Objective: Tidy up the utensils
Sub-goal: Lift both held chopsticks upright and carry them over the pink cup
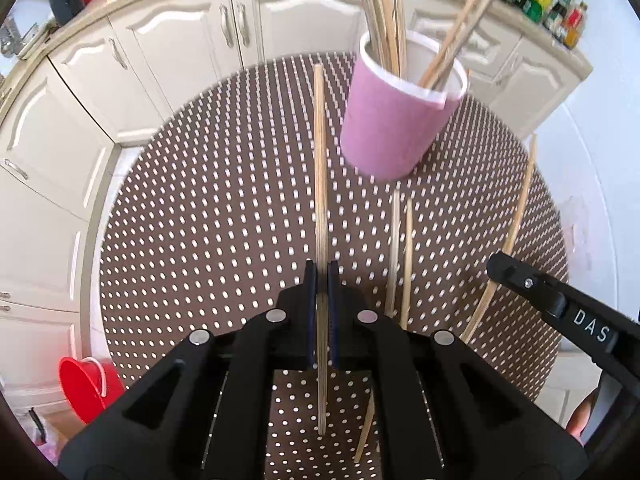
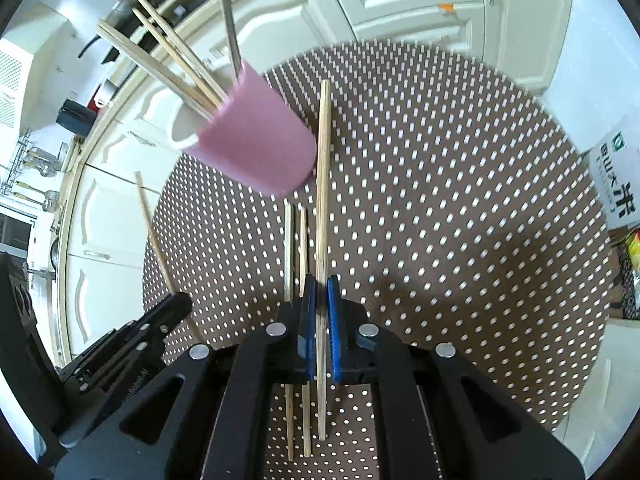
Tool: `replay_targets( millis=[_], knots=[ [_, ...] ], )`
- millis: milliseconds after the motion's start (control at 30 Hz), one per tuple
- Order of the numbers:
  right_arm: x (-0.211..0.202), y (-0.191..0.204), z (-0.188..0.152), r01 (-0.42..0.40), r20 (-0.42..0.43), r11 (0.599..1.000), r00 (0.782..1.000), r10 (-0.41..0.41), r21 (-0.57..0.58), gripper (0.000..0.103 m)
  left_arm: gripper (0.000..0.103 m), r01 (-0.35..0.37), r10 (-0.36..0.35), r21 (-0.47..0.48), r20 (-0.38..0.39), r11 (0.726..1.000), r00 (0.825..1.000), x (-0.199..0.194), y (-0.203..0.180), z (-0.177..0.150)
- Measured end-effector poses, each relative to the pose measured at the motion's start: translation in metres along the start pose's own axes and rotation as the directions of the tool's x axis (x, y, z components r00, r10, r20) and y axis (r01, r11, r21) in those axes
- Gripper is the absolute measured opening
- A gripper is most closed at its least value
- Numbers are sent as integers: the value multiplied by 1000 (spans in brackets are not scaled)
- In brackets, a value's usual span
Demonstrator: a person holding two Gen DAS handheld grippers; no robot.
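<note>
Both grippers clenched on a chopstick each: left gripper point(image 1: 322, 270) w/ left chopstick point(image 1: 319, 168), right gripper point(image 2: 321, 284) w/ right chopstick point(image 2: 322, 176), tips pointed fwd, prob. for dropping into the pink cup point(image 1: 394, 120). Two loose chopsticks point(image 1: 401, 256) lie on the dotted table point(image 1: 208, 208) near the cup.

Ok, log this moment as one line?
left gripper: shut on chopstick | right gripper: shut on chopstick | pink cup: holds chopsticks | two loose on mat
</note>
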State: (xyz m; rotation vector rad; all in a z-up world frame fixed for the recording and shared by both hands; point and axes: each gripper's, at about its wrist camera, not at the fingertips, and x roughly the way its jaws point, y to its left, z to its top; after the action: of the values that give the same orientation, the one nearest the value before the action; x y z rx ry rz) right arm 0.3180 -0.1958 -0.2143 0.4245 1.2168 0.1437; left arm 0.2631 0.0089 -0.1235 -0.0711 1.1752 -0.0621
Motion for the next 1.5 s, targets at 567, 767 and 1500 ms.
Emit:
replay_targets(
  millis=[567,767,1500],
  knots=[
    [-76,15,26,-56,190,996,979,67,-66,5,6,44,-42,-4,227,999,973,-66,-9,2],
    [-106,27,40,-74,263,992,960,99,-103,5,6,75,-78,22,251,997,965,-78,-16,21],
    [-133,56,88,-76,391,986,911,129,-149,5,6,135,-144,50,314,990,938,-105,-21,85]
  ],
)
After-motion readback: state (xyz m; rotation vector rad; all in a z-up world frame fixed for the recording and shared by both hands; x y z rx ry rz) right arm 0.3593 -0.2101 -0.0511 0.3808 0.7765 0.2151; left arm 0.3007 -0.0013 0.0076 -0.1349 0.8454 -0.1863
